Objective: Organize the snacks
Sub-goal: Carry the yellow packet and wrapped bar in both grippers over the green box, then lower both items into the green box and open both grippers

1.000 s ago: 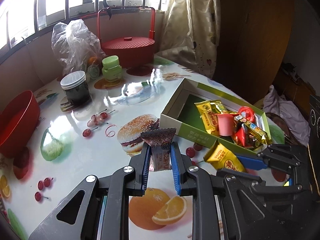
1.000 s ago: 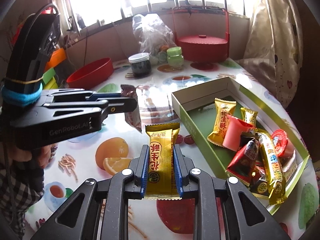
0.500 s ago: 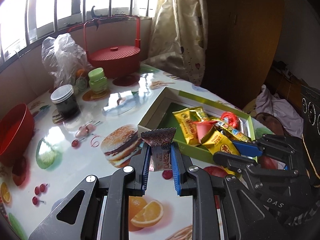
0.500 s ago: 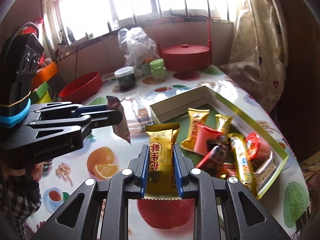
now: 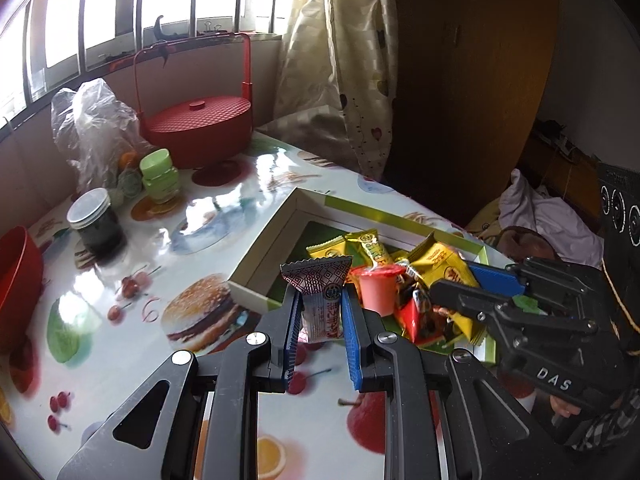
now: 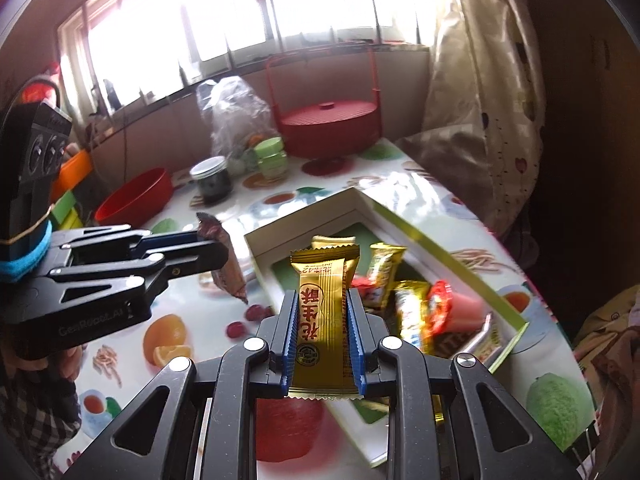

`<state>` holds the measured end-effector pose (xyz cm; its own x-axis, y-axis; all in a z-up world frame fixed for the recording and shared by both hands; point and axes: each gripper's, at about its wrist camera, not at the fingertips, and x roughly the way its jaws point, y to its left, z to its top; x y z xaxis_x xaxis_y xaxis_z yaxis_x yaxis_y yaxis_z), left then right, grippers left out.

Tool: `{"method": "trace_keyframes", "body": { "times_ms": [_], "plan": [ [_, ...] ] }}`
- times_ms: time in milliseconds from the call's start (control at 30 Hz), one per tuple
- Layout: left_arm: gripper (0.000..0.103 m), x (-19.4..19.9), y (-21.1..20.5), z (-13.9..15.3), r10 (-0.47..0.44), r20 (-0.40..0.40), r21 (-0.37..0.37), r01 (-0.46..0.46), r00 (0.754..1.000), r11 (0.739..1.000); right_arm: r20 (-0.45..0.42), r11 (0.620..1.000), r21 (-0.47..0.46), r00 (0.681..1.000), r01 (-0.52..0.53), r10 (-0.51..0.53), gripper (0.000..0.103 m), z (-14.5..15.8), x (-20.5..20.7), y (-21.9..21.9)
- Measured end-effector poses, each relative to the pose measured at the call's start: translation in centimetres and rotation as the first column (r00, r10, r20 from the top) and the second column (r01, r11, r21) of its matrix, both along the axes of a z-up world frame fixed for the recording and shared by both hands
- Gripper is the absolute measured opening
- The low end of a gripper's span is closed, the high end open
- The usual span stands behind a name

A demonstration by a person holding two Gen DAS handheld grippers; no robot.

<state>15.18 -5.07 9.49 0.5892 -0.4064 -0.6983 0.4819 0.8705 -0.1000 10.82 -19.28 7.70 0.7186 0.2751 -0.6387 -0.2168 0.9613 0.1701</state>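
My left gripper (image 5: 320,300) is shut on a brown-and-white snack packet (image 5: 319,300), held just in front of the near wall of the green-rimmed box (image 5: 256,264). The same left gripper (image 6: 218,250) shows at the left of the right wrist view with that brown-and-white snack packet (image 6: 224,264) hanging from it. My right gripper (image 6: 323,300) is shut on a gold snack bar (image 6: 323,312) above the box's (image 6: 448,240) near left corner. In the left wrist view the right gripper (image 5: 456,280) reaches over the box with the gold snack bar (image 5: 440,260). Several wrapped snacks (image 5: 380,280) lie inside.
A red lidded basket (image 5: 198,128), a clear plastic bag (image 5: 90,128), a green jar (image 5: 158,174) and a dark jar (image 5: 96,224) stand at the table's far side. A red bowl (image 5: 16,284) sits at the left edge. A curtain (image 5: 344,60) hangs behind the box.
Both grippers have moved toward and over the box, each still holding its snack. The box and its snacks now sit closer and more central in both views.
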Motion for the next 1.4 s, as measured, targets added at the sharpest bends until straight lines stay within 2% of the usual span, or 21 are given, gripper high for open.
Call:
{"method": "trace_keyframes", "body": {
  "times_ms": [467,867,1400],
  "plan": [
    [0.021,2.6,-2.5,-0.9,-0.022,-0.026,-0.016,0.022,0.999,1.0,-0.035,0.998,0.01,0.997,0.069,-0.069,0.021,-0.5,3.1,-3.6],
    [0.021,3.9,-3.3,-3.3,-0.017,-0.096,-0.011,0.016,0.995,1.0,-0.079,0.997,-0.012,0.994,0.076,-0.077,0.022,-2.2,5.3,-4.2],
    [0.021,3.7,-3.3,-3.5,0.032,-0.085,0.02,-0.031,0.996,0.999,-0.115,0.995,-0.069,0.99,0.069,-0.077,0.022,-3.8,8.4,-3.6]
  ]
}}
